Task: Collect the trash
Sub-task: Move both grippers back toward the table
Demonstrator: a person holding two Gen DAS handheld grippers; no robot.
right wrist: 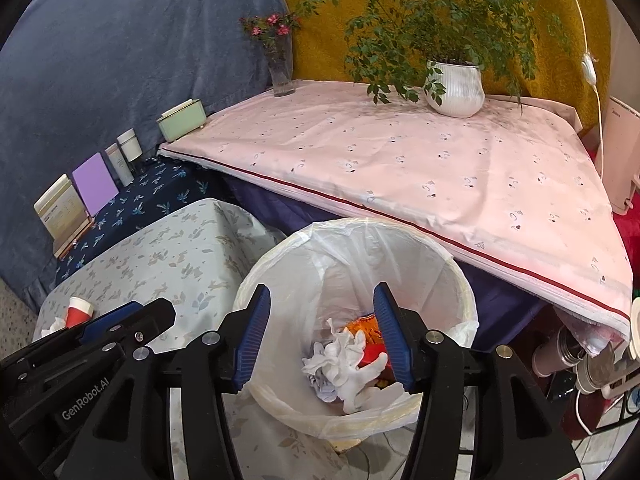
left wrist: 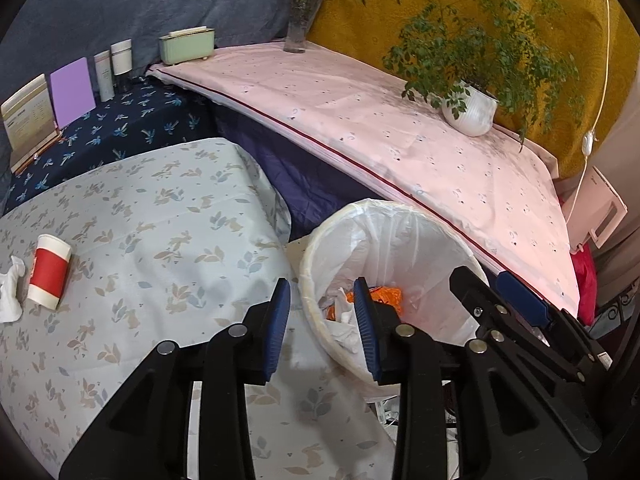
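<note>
A white bin with a plastic liner (right wrist: 404, 256) stands on the floor between the tables. It holds crumpled white tissue (right wrist: 340, 364) and orange and red wrappers (right wrist: 366, 326); it also shows in the left wrist view (left wrist: 400, 236). My right gripper (right wrist: 324, 336) is open and empty right above the bin. My left gripper (left wrist: 322, 324) is open and empty over the bin's left rim and the table edge. A red and white paper cup (left wrist: 48, 276) lies on its side on the leaf-print table (left wrist: 168, 224), next to a crumpled white tissue (left wrist: 10, 294).
A pink-covered table (right wrist: 420, 168) behind the bin bears a potted plant (right wrist: 456, 88) and a glass vase with flowers (right wrist: 282, 68). A dark blue shelf (left wrist: 120, 132) holds a green box (left wrist: 186, 46), bottles, a purple card and a calendar. Pipes and cables lie at the right (right wrist: 568, 356).
</note>
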